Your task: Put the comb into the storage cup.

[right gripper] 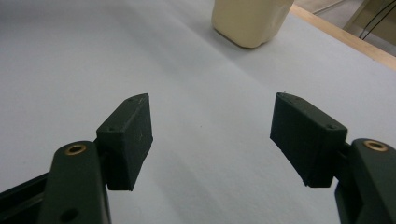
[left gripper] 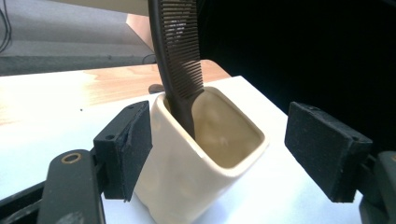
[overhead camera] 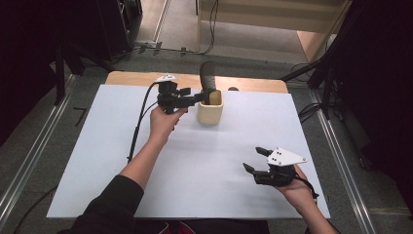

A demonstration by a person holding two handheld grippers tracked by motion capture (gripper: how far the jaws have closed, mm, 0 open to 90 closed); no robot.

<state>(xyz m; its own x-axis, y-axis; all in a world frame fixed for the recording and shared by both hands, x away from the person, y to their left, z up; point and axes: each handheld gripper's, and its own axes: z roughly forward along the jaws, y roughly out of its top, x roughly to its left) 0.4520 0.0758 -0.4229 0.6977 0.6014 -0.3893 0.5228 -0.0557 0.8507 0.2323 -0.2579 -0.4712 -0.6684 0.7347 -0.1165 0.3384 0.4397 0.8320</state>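
Note:
A cream square cup point(overhead camera: 210, 113) stands on the white sheet at the far middle of the table, with a dark comb point(overhead camera: 208, 78) upright in it, teeth end up. My left gripper point(overhead camera: 198, 97) is at the cup's left rim, open. In the left gripper view the cup point(left gripper: 187, 186) sits between the spread jaws: the left pad point(left gripper: 133, 149) is right beside its wall and the right pad stands well clear. The comb point(left gripper: 180, 56) leans in the cup's near corner. My right gripper point(overhead camera: 252, 158) hovers open over the sheet at the near right, nothing between its jaws point(right gripper: 212, 135).
The white sheet point(overhead camera: 195, 165) covers most of the table; a strip of bare wood point(overhead camera: 136, 78) shows along the far edge. Cables and dark stands surround the table on the floor. The cup point(right gripper: 247, 21) lies well ahead of the right gripper.

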